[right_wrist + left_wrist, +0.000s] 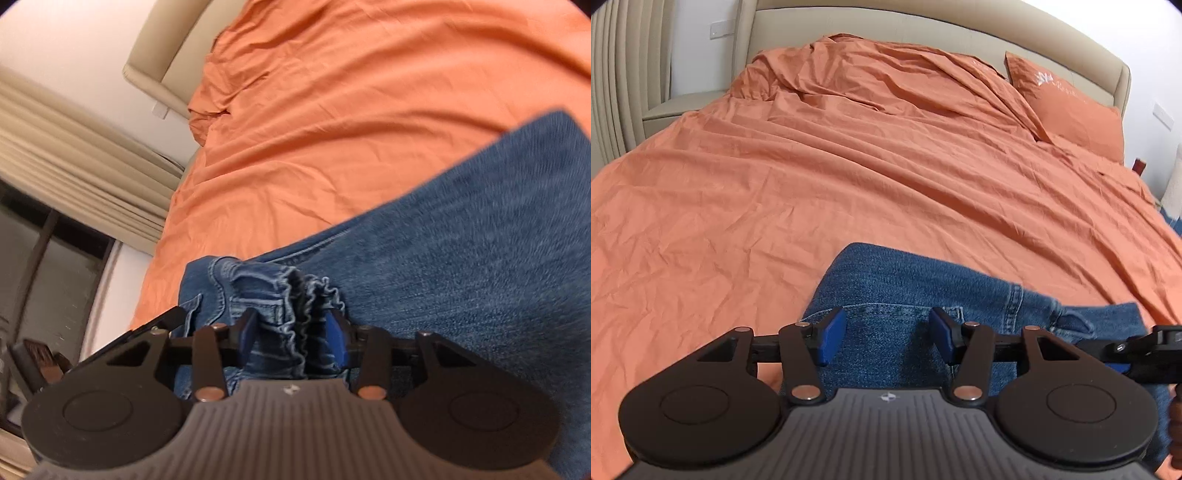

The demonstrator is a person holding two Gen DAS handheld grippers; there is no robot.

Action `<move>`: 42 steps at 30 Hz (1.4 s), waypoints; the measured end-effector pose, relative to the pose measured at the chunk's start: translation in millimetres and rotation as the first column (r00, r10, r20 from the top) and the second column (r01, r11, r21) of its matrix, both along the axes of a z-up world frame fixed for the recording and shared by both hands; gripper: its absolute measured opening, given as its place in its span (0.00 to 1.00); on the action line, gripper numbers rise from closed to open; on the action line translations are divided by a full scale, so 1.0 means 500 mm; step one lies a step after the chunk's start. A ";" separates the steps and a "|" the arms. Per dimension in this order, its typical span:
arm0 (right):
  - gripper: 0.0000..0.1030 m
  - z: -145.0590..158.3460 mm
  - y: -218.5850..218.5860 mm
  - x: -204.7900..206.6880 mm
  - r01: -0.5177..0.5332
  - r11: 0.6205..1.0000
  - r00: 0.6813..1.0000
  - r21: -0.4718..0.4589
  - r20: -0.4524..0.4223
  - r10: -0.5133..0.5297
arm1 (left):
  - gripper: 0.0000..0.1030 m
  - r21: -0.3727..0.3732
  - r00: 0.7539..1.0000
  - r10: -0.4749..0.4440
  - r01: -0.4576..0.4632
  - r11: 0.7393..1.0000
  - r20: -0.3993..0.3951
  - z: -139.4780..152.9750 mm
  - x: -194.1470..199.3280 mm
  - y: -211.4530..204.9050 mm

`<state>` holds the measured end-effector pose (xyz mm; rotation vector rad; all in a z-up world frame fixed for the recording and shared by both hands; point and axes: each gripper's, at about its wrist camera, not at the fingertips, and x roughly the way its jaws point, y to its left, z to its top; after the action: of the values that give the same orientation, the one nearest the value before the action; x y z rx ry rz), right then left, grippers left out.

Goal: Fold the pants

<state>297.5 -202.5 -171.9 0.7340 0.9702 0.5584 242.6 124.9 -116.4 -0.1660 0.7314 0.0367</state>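
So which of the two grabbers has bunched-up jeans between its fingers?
The right gripper: the jeans' frilly bunched edge sits between its blue fingers. The left gripper only hovers over flat denim.

The pants (908,291) lie on the near part of the bed (812,184), below my left gripper (888,338). Behind them sits the pillow (1067,107) (far right), against the headboard (886,26). My right gripper (293,341) straddles their bunched hem.
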 end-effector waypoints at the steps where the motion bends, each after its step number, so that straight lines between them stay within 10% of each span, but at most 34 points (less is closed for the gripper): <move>1: 0.39 -0.009 -0.002 0.004 0.003 1.000 1.000 0.026 -0.015 -0.003 | 0.58 -0.012 1.000 0.005 -0.005 1.000 0.007 0.001 -0.001 0.004; 10: 0.12 -0.015 0.014 0.008 0.007 0.994 1.000 0.106 0.008 -0.008 | 0.58 -0.084 0.996 0.058 -0.053 0.995 0.060 0.017 -0.004 0.029; 27: 0.09 0.460 0.101 -0.100 -0.006 0.939 0.947 -0.345 0.300 0.116 | 0.55 -0.287 0.978 0.045 0.016 0.958 0.203 0.077 -0.085 0.086; 42: 0.09 0.188 -0.168 -0.053 0.193 0.897 0.981 -0.397 0.102 -0.166 | 0.46 -0.049 0.978 -0.203 0.205 0.978 0.039 -0.019 -0.002 -0.057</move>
<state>270.8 -286.3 -77.9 0.4216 0.9074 0.2039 241.6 96.4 -125.8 -0.1410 0.7129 -0.1811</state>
